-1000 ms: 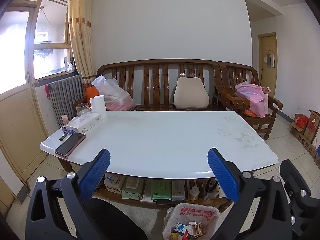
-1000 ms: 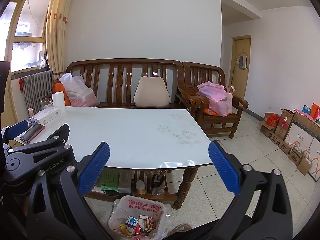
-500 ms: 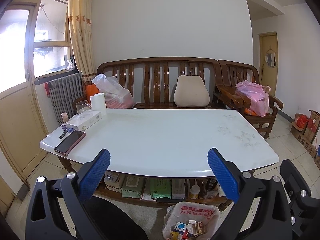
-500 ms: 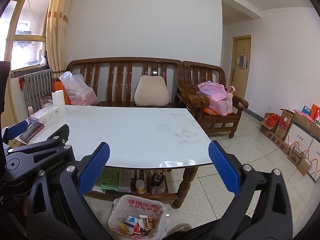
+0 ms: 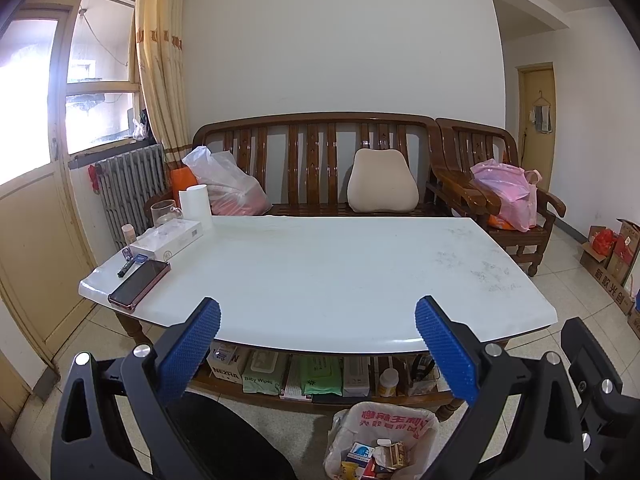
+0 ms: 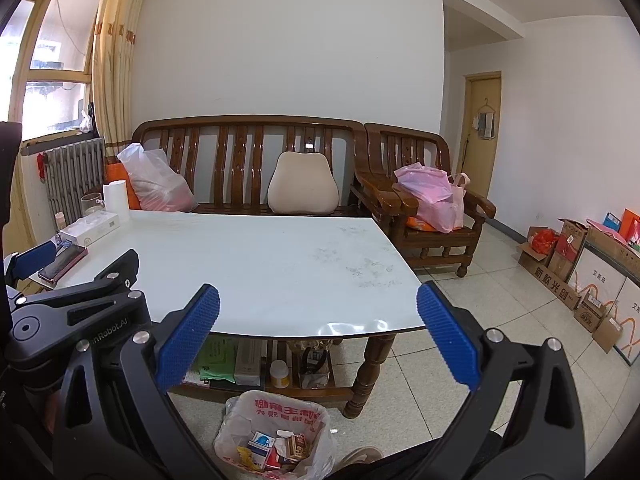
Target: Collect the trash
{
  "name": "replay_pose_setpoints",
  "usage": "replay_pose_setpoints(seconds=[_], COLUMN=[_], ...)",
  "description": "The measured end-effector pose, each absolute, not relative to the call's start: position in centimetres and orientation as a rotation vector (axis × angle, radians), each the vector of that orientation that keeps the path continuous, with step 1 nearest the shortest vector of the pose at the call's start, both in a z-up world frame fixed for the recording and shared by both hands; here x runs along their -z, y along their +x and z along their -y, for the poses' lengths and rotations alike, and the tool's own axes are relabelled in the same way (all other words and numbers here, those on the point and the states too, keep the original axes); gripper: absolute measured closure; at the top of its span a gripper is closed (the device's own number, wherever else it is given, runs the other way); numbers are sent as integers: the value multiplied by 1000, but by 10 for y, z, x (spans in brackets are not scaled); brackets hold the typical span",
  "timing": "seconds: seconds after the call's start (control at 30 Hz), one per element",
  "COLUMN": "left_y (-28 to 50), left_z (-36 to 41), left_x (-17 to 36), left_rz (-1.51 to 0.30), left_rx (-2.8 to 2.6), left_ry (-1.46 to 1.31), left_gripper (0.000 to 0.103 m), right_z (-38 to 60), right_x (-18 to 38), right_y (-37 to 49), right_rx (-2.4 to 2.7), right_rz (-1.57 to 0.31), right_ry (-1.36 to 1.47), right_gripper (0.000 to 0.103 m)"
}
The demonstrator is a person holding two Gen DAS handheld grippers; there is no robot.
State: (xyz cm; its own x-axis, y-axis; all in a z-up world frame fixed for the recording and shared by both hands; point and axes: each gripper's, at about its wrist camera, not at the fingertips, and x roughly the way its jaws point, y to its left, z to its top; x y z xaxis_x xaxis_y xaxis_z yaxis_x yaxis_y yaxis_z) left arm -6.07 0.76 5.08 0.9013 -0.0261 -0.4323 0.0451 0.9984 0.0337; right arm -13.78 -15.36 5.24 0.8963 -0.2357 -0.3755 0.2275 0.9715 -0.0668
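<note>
Both tongs, left tongs (image 5: 316, 322) and right tongs (image 6: 318, 310), wide open, empty; trash bag (image 6: 276, 436) below; scan tabletop (image 5: 320, 264) ahead for leftovers.

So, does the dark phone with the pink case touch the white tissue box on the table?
Apart. The left wrist view shows bare white tabletop between the dark phone in a pink case and the white tissue box.
</note>
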Motion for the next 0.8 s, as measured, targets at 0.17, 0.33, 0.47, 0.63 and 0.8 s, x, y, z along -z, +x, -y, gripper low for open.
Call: replay_pose_setpoints(seconds=[0.17,0.33,0.47,0.63,0.8], left_y=[-61,-60,-60,-62,-60], left_z=[-7,-8,-8,-8,-9], left_x=[-51,-51,-50,-47,-47], left_rz=[-447,-447,-449,-443,-452], left_rx=[37,38,42,38,42], left_ry=[43,44,45,47,44], left_gripper=[7,7,7,7,7], right_z=[154,153,153,153,156], right_x=[-52,-52,-52,-52,-52], right_y=[-138,-138,-138,-138,-137], right_rx=[239,241,241,239,236], right_rz=[-392,-391,-391,-392,-393], right_ry=[-23,-22,-22,-23,-23], right_gripper=[6,6,6,6,6])
